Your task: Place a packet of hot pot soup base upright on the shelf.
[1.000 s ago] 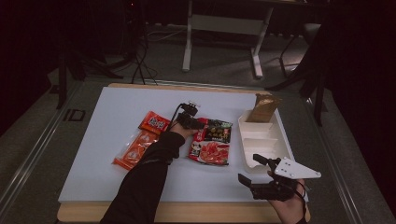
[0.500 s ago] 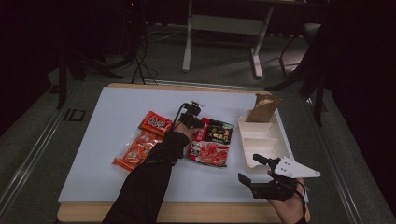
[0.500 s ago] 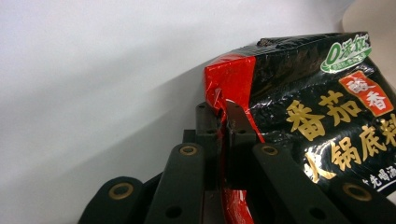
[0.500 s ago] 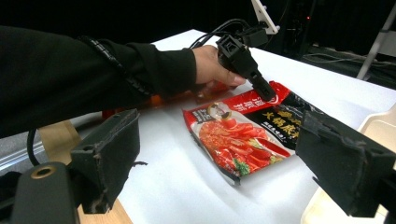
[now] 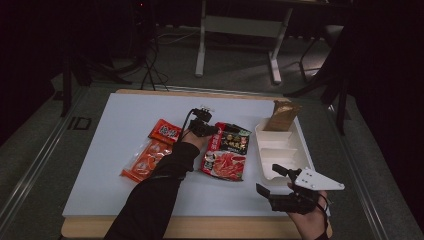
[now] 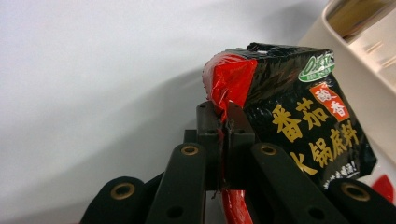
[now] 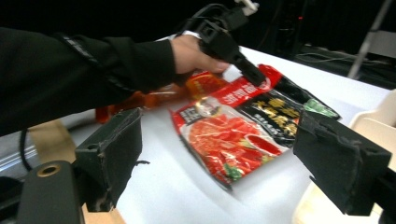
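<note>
Left gripper (image 6: 223, 122) first: my jaws are pinched tight on the top corner of the hotpot soup base packet (image 6: 299, 112), and I can see the red foil edge crumpled between the tips. That corner is lifted off the surface; in the high view the packet (image 5: 227, 152) lies on the right half of the tabletop, just beside the white compartment tray (image 5: 295, 150), its lower end apparently resting on the board. So I judge I'm at the grasp-and-lift step, with the tray the likely destination. Next I'd need a steady raise so the limp pouch hangs free, then a short carry toward the tray's rim without dragging the lower end.

The packet is glossy film, black and red with yellow lettering, flat and floppy, creasing where I hold it. It'll likely swing, and a corner grip on slick foil could slip.

Right gripper (image 7: 219, 163): jaws spread wide, holding nothing, hovering by the tabletop's near right corner, close to the tray's near end (image 5: 280, 187).

Outward: the tray is smooth, rigid-looking white plastic with shallow divided sections, and a tan-brown pouch (image 5: 281, 115) stands upright at its far end. On the other side of my left arm lie two more flat sachets, a small red snack packet (image 5: 165, 131) and an orange clear-fronted packet (image 5: 145, 161), touching or overlapping, on the pale matte tabletop (image 5: 120, 200).
</note>
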`<action>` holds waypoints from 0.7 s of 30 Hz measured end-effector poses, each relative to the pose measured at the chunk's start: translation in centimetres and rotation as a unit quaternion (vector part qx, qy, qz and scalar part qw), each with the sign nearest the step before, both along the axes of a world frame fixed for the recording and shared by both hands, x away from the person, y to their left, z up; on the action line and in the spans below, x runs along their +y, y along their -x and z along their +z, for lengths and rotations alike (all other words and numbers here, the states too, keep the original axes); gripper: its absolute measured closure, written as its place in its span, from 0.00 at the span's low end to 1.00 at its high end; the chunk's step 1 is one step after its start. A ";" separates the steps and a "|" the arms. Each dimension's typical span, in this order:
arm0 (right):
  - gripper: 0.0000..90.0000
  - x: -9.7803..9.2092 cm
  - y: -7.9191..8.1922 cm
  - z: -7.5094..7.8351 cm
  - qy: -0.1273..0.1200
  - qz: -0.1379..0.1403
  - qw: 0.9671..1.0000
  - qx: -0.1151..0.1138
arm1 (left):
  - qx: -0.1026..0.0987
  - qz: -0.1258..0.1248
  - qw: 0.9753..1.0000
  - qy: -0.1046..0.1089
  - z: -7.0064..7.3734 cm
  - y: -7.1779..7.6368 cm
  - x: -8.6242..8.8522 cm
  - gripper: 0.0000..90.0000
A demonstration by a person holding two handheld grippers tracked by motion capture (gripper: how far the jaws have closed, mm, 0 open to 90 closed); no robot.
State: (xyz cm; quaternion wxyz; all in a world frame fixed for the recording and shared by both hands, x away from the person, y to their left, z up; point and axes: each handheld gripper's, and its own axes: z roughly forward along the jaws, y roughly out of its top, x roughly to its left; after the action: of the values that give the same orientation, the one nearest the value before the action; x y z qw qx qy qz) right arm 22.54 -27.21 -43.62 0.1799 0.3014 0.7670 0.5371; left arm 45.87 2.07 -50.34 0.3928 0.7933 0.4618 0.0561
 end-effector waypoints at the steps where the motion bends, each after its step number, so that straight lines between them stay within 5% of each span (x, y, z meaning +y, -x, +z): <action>1: 0.17 0.0 0.0 0.0 -0.001 -0.002 1.000 -0.001 | -0.001 0.001 1.000 0.006 0.2 0.2 0.1 0.98; 16: 0.12 -0.7 0.1 0.6 -0.010 -0.021 1.000 -0.021 | -0.059 -0.023 0.997 0.053 4.3 3.7 0.6 0.98; 21: 0.17 -0.6 0.0 0.7 0.021 -0.025 0.999 -0.031 | -0.074 -0.039 0.993 0.080 5.1 4.8 0.6 0.98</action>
State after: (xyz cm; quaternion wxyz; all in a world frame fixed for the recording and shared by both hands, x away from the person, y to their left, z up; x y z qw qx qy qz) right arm 22.57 -27.83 -42.95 0.2231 0.2999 0.7643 0.5255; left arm 41.12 2.69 -45.28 0.4901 0.7702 0.4034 0.0619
